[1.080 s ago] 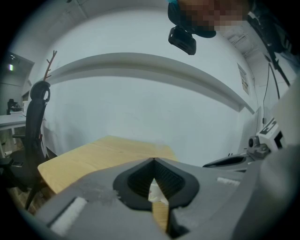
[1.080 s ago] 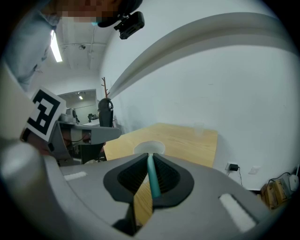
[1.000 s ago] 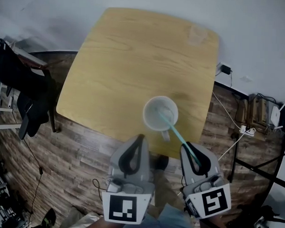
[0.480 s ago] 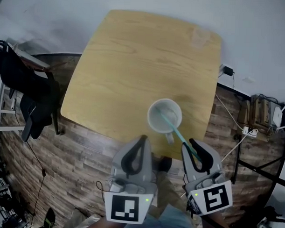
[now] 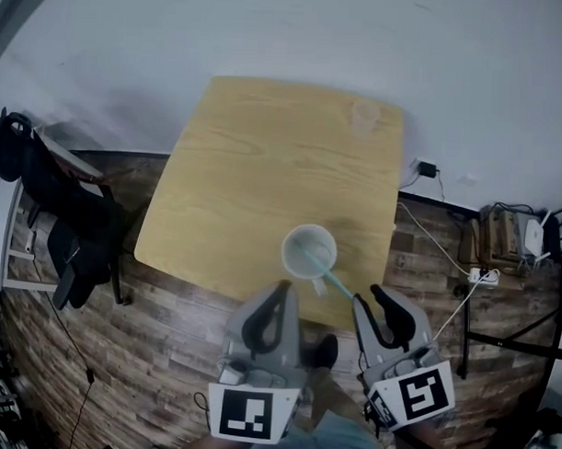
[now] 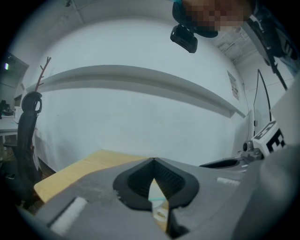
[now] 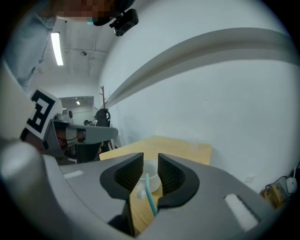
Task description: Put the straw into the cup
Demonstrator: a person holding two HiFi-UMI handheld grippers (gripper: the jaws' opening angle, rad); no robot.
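Note:
A white cup (image 5: 309, 252) with a handle stands near the front edge of the wooden table (image 5: 265, 163). A teal straw (image 5: 331, 281) leans in it, its upper end sticking out over the rim toward my right gripper (image 5: 367, 296). That gripper's jaws are opening; in the right gripper view the straw (image 7: 150, 192) runs up through the gap between them, touching neither pad, with the cup (image 7: 151, 169) beyond. My left gripper (image 5: 281, 288) hovers left of the cup, shut and empty; in the left gripper view its tips (image 6: 153, 160) meet.
A faint clear cup (image 5: 363, 116) sits at the table's far right corner. A black chair (image 5: 51, 211) stands left of the table. Cables and a power strip (image 5: 482, 272) lie on the wooden floor to the right. A white wall is behind.
The right jaws have parted and let go of the straw, which stays leaning in the cup. Both grippers have risen, and the table looks smaller and farther below.

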